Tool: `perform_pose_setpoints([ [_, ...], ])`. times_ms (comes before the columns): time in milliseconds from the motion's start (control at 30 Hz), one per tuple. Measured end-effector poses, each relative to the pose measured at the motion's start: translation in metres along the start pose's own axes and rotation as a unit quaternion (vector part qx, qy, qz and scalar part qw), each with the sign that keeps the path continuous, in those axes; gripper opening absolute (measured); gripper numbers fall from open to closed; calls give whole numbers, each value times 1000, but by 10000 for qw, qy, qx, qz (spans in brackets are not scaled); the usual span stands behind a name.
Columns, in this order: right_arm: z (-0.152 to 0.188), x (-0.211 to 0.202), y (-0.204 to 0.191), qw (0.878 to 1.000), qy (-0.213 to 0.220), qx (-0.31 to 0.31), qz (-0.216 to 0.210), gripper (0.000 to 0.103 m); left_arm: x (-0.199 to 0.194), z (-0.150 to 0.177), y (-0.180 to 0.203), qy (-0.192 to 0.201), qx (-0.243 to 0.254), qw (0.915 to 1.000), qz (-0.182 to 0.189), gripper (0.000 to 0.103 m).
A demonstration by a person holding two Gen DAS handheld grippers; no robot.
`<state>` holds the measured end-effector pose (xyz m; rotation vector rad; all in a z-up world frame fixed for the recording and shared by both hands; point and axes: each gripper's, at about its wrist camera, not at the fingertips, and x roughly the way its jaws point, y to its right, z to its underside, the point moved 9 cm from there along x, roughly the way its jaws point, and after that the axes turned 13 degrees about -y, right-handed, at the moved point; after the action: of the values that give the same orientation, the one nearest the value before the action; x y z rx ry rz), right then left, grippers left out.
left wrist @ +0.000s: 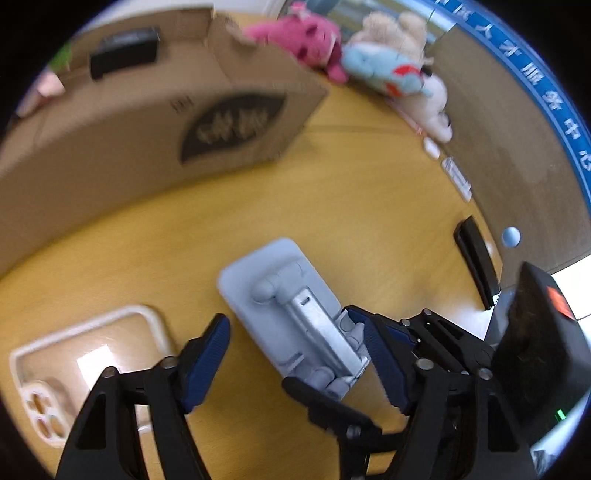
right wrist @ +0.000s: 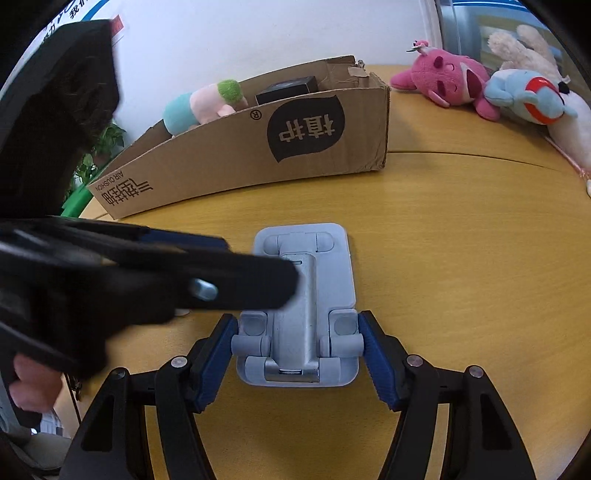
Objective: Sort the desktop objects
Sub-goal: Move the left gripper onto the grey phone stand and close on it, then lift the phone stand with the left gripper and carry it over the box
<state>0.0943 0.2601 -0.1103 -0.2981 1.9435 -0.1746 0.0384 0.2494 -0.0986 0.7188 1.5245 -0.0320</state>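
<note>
I see the grey phone stand (right wrist: 301,306) lying flat and folded on the yellow wooden table (right wrist: 461,277), about the middle of it. My right gripper (right wrist: 297,354) has its blue pads (right wrist: 375,354) pressed against both sides of the stand's near end, clamped on it. My left gripper (left wrist: 295,354) hangs over the stand from the left with its fingers spread wide, one pad (left wrist: 207,354) well clear of the stand's edge and nothing held.

Just left of the stand lies a clear phone case (left wrist: 88,365), flat on the wood. Behind the stand sits an open cardboard box (right wrist: 258,147), long side toward me; inside it are a small black box (right wrist: 286,90) and a soft toy with a green cap (right wrist: 207,101).

At the far right edge a pink plush (right wrist: 448,79), a blue plush (right wrist: 528,96) and a cream plush (right wrist: 524,46) lie piled together. A black slab (left wrist: 476,254) lies near the table's right rim. Between the stand and the box, and to the right of the stand, the wood is bare. A white wall (right wrist: 240,33) stands behind the box, with green leaves (right wrist: 99,147) at its left end.
</note>
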Motion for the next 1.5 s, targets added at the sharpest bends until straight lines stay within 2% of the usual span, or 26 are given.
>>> perform_pose_setpoints([
  [67,3,-1,-2,10000,38,30,-14,65,11,1,1,-143,-36,9999,-69,64],
  [267,5,-7,0,9998,190,75,58,64,8,3,7,2,30,10000,57,54],
  [433,-3,-17,-8,9990,398,-29,180,64,-11,-3,10,323,129,9994,44,52],
  [633,-29,-44,-23,9956,837,-250,325,64,-52,-15,14,852,266,9960,-31,51],
  [833,-74,-80,-49,9881,1342,-609,437,64,-112,-33,9,1474,380,9883,-74,51],
  [1033,-124,-116,-81,9774,1825,-947,489,64,-180,-55,5,2062,501,9772,-69,49],
  [1200,-169,-139,-117,9667,2144,-1286,543,64,-231,-69,-13,2438,541,9681,-209,49],
  [1333,-196,-143,-148,9610,2236,-1560,468,64,-263,-75,-36,2615,470,9637,-273,48],
  [1500,-239,-133,-191,9569,2178,-1904,262,64,-293,-81,-77,2730,265,9602,-521,46],
])
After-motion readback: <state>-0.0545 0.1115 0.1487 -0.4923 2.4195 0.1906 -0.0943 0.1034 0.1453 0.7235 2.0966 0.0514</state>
